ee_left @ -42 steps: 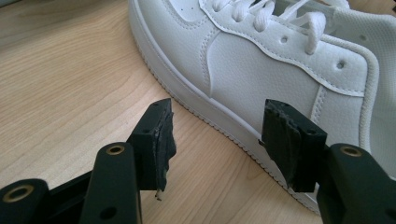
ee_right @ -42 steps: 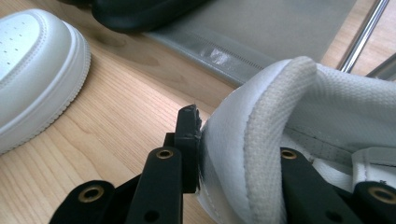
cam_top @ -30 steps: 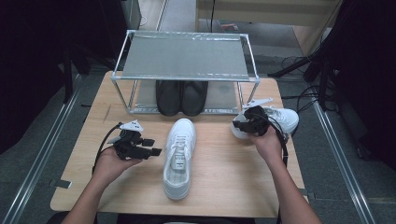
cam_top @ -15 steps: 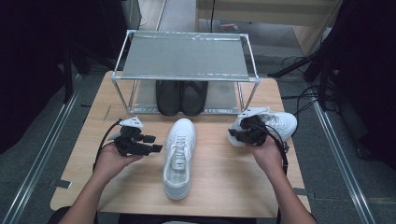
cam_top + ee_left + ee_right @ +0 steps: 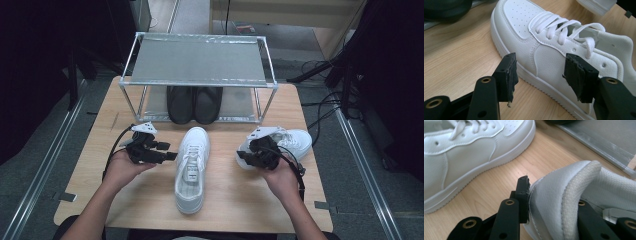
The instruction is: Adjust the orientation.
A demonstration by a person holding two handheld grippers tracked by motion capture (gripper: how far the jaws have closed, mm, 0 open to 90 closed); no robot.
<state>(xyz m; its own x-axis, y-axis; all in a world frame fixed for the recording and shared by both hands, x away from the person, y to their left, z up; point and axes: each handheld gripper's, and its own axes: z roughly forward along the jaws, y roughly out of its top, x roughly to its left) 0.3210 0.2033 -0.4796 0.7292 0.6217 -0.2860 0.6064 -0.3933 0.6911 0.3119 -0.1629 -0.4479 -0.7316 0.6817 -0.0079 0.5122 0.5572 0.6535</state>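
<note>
A: What's at the left side of the tabletop point(image 5: 100, 120)?

B: The left gripper point(image 5: 167, 156), jaws spread apart and holding nothing. It points at the side of the middle sneaker point(image 5: 192, 167) and sits just beside it without touching.

A: Where does that shoe lie?

B: At the centre, toe toward the shoe rack point(image 5: 200, 60) at the far edge, heel toward the near edge. Two black shoes point(image 5: 195, 104) stand under the rack.

A: And on the right?

B: The right gripper point(image 5: 246, 159) is clamped on the heel collar of the second sneaker point(image 5: 290, 140), which is near the right edge, with one jaw inside the shoe and one outside.
</note>
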